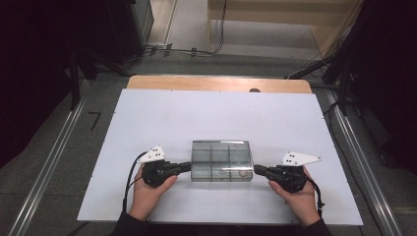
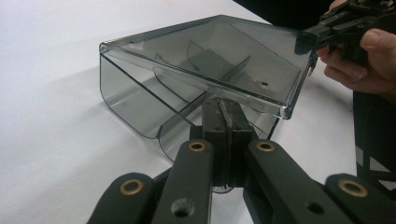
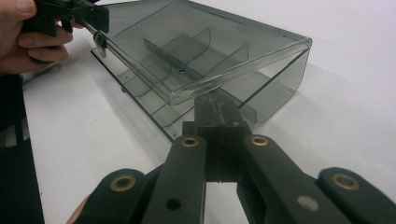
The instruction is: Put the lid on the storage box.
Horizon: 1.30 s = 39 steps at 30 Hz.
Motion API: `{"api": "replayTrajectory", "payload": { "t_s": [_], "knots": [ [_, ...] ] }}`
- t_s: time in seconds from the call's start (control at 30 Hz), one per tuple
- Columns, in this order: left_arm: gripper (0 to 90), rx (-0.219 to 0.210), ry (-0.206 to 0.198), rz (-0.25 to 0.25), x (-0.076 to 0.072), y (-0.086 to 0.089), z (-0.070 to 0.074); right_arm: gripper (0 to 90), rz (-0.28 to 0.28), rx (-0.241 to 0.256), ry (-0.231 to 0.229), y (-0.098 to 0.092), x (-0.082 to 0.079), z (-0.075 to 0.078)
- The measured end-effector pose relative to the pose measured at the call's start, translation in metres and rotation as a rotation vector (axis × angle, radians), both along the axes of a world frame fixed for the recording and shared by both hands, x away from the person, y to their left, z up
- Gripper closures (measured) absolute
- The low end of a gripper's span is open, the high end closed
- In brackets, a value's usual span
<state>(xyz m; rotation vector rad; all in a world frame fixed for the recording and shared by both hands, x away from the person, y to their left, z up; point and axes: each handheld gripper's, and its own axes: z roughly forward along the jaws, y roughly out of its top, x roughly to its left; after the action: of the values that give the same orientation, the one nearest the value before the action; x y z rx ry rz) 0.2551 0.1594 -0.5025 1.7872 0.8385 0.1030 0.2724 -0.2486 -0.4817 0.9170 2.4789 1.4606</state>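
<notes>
A smoky clear plastic compartment box [image 1: 221,160] with inner dividers lies on the white table [image 1: 196,113], near the front. Its hinged lid [image 2: 224,51] is tilted up on the person's side, and the back edge stays down. My left gripper [image 1: 189,166] meets the box's left end. In the left gripper view its jaws [image 2: 223,109] are pressed together, tips tucked under the lid's rim. My right gripper [image 1: 255,169] meets the right end the same way, shut [image 3: 216,105] beneath the lid [image 3: 196,42]. I cannot make out anything pinched between either pair of jaws.
A small latch [image 3: 100,46] hangs from the lid's corner by the left gripper [image 3: 95,18]. White tabletop stretches behind and beside the box. A wooden strip [image 1: 219,83] runs along the table's far edge. Dark stands and cables sit on the floor beyond.
</notes>
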Motion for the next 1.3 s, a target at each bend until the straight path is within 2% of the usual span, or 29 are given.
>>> {"api": "replayTrajectory", "payload": {
  "t_s": [0.23, 0.43, 0.9, 1.17, 1.3],
  "knots": [
    [90.0, 0.016, 0.016, -0.012, 0.0018, 0.0015, -0.0016, 87.8, 0.016, -0.017, 0.015, -0.0006, 0.0013, -0.0021],
    [90.0, 0.053, 0.038, -0.018, 0.0031, 0.0005, -0.0046, 87.7, 0.016, -0.022, 0.027, -0.0004, 0.0022, -0.0045],
    [90.0, 0.077, 0.054, -0.022, 0.0042, 0.0, -0.0069, 87.7, 0.018, -0.043, 0.033, 0.0004, 0.0032, -0.0086],
    [90.0, 0.068, 0.053, -0.022, 0.0038, 0.001, -0.0064, 87.7, 0.018, -0.05, 0.029, 0.0007, 0.0028, -0.0084],
    [89.9, 0.056, 0.038, -0.029, 0.0027, 0.0031, -0.0045, 87.5, 0.013, -0.046, 0.009, -0.0001, 0.0019, -0.0067]
  ]
}}
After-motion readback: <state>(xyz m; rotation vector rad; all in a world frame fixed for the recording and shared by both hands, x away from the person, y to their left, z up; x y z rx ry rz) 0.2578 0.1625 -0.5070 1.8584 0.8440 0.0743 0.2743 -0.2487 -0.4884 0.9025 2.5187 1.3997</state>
